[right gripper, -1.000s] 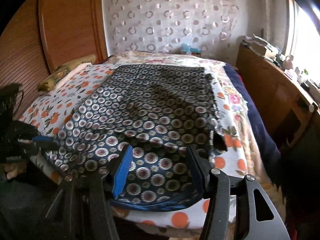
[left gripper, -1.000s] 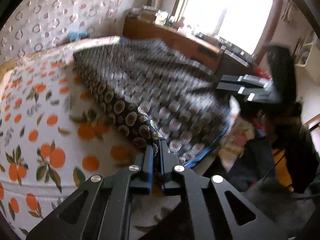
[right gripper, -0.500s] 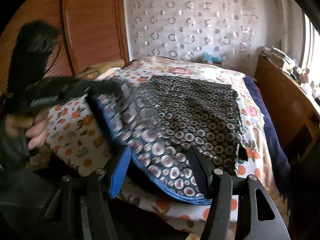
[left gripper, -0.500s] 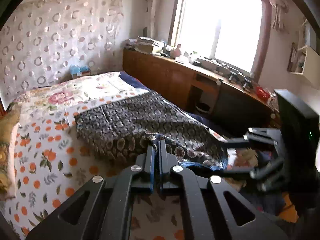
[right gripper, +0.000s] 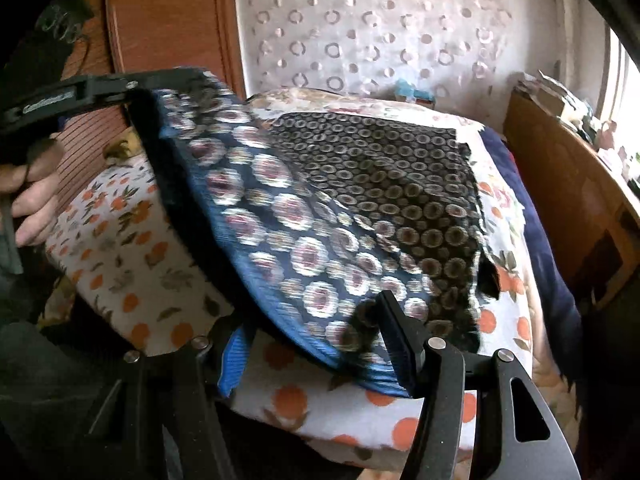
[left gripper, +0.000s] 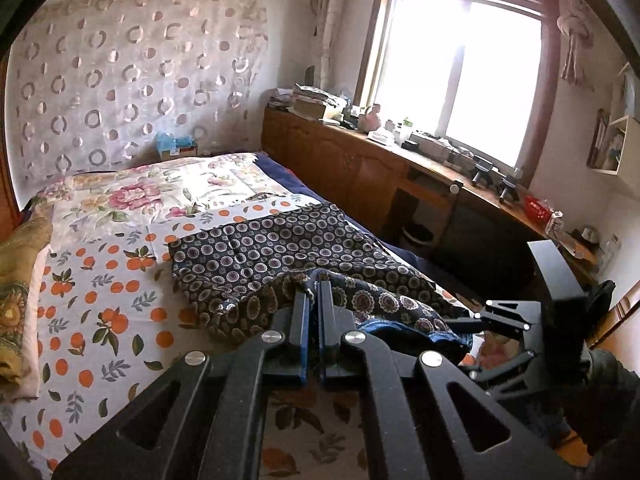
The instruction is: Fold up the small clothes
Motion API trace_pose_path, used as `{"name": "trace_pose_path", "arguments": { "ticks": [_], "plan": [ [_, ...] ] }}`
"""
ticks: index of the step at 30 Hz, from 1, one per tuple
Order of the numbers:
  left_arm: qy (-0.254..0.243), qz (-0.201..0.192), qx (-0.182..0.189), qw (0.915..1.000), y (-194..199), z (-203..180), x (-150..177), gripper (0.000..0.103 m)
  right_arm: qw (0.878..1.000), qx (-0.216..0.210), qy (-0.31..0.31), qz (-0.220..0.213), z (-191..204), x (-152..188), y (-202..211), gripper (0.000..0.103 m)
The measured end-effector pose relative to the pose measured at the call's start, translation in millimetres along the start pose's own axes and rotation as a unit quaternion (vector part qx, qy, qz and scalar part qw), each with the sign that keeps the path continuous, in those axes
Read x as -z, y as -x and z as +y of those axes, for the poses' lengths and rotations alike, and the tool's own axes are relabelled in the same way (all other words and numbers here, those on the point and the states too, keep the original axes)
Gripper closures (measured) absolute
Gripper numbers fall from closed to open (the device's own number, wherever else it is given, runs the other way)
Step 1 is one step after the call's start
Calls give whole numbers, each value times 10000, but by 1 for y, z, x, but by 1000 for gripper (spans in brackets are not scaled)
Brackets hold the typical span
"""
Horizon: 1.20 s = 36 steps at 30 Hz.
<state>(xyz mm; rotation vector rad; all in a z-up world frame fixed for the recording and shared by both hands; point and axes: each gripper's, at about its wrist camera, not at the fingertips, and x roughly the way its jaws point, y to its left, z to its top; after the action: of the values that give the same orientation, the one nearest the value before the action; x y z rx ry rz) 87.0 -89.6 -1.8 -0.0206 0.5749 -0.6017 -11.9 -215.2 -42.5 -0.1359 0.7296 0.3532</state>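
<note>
A dark patterned garment (left gripper: 280, 252) with round medallions and a blue hem lies on the bed. My left gripper (left gripper: 314, 286) is shut on its near corner and holds that corner lifted above the bed. In the right wrist view the left gripper (right gripper: 132, 86) shows at upper left with the garment (right gripper: 360, 184) hanging from it, its near part blurred. My right gripper (right gripper: 316, 320) is open, its jaws standing on either side of the blue hem (right gripper: 360, 376) at the bed's near edge. It also shows at the right of the left wrist view (left gripper: 480, 316).
The bed carries an orange-fruit sheet (left gripper: 92, 292) and a floral cover (left gripper: 160, 188). A yellowish pillow (left gripper: 20, 280) lies at the left. A wooden cabinet (left gripper: 360, 168) with clutter runs under the window. A wooden headboard (right gripper: 168, 28) stands behind the bed.
My left gripper has lifted the garment's corner up and back over the bed. The right gripper has stayed open and come closer to the blue hem.
</note>
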Motion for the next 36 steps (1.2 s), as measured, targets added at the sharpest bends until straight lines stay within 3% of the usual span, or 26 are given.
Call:
{"name": "trace_pose_path", "arguments": {
  "ticks": [8,9,10,11,19,24,36],
  "plan": [
    [-22,-95,-88,9999,7,2,-1,99,9998,167,-87,-35,-21,1,-5,44],
    [-10,-90,-103,9999,7,3,-1,99,9999,58,-86,-99,-25,0,-7,69],
    [0,-78,-126,9999,7,4,-1,99,9999,-25,-66,-91,-27,-1,-9,86],
    [0,-54,-144,9999,6,6,-1,99,10000,-1,-23,-90,-29,-2,-10,96],
    [-181,4,-450,9988,-4,17,-7,99,9966,275,287,-723,-40,-48,5,98],
    [-225,102,-596,9979,-18,34,-14,99,9941,285,276,-1005,-48,-83,-14,98],
    [-157,446,-758,9960,-67,72,-29,99,9964,164,277,-785,-72,-116,-91,98]
  ]
}}
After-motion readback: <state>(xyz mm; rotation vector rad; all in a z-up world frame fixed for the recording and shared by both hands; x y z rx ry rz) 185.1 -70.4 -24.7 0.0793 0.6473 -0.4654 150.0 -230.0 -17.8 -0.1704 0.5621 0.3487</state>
